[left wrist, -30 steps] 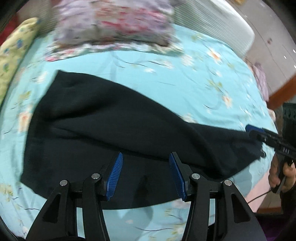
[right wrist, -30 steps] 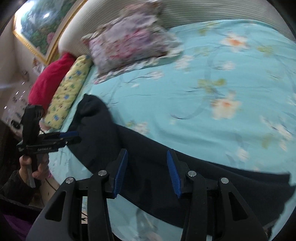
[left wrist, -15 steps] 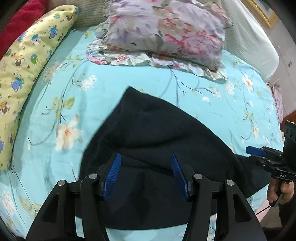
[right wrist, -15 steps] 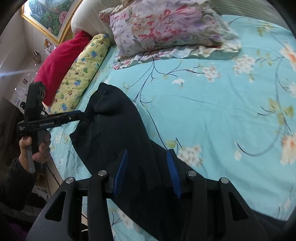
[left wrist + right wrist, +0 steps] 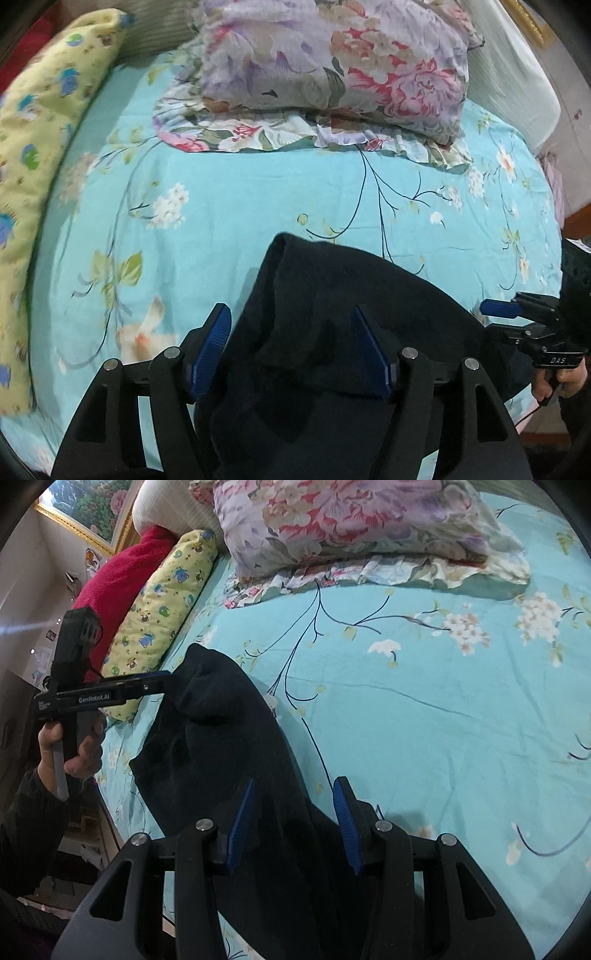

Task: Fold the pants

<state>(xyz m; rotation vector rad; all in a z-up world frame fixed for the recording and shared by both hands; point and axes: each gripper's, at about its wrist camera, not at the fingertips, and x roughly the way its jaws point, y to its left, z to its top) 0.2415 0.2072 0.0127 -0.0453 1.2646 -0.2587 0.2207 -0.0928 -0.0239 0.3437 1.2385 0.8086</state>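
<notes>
Lying bunched on the near edge of the blue floral bedsheet (image 5: 258,192), the black pants (image 5: 332,295) look barely folded, with left gripper (image 5: 295,343) and right gripper (image 5: 293,819) both spread, gripping nothing.

White lettering "GenRobot.AI" stood on the black side of the left gripper (image 5: 162,681), seen from the right wrist. "DAS" stood on the black body of the right gripper (image 5: 496,308), seen from the left wrist.
</notes>
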